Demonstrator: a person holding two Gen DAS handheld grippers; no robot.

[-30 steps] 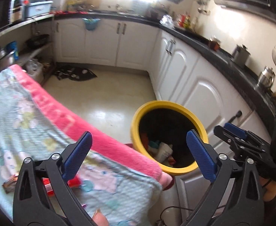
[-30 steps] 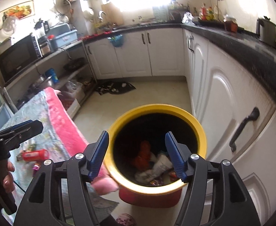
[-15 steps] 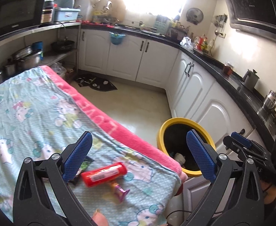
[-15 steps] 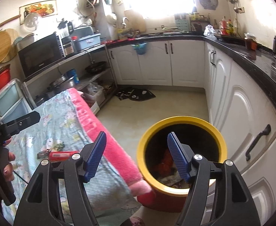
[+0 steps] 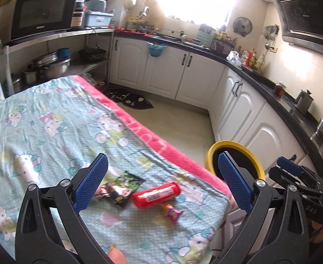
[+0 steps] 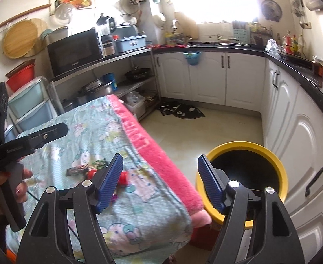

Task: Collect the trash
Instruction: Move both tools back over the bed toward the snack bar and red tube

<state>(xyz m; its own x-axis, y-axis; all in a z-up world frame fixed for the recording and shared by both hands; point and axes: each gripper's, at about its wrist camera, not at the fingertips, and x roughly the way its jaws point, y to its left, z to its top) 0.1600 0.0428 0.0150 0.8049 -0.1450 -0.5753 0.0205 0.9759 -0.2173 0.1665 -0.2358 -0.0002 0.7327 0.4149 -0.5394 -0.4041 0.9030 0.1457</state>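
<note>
- Now that both views have swung up and away from the yellow bin (image 6: 240, 173), aimed at the cloth-covered counter (image 5: 51, 118) instead of into the bin mouth.
- Left gripper (image 5: 161, 182): fingers (image 5: 91, 182) spread wide, nothing between them, hovering above the litter.
- Right gripper (image 6: 161, 182): fingers (image 6: 210, 182) likewise apart and empty, hanging over the counter edge just beside the bin.
- Outward from the left fingers: a red tube (image 5: 156, 194) lying flat on the cloth, well short of the bin; touching it on the near side, a small purple-and-orange wrapper (image 5: 172, 212); on the far side from the bin, a dark snack packet (image 5: 122, 187).
- Reads as one drop finished and the next pick beginning, with three pieces left on the cloth.
- Likely next: lowering the left fingers around the red tube, closest to centre between them.
- Risk: round tube rolling on soft cloth when nudged.
</note>
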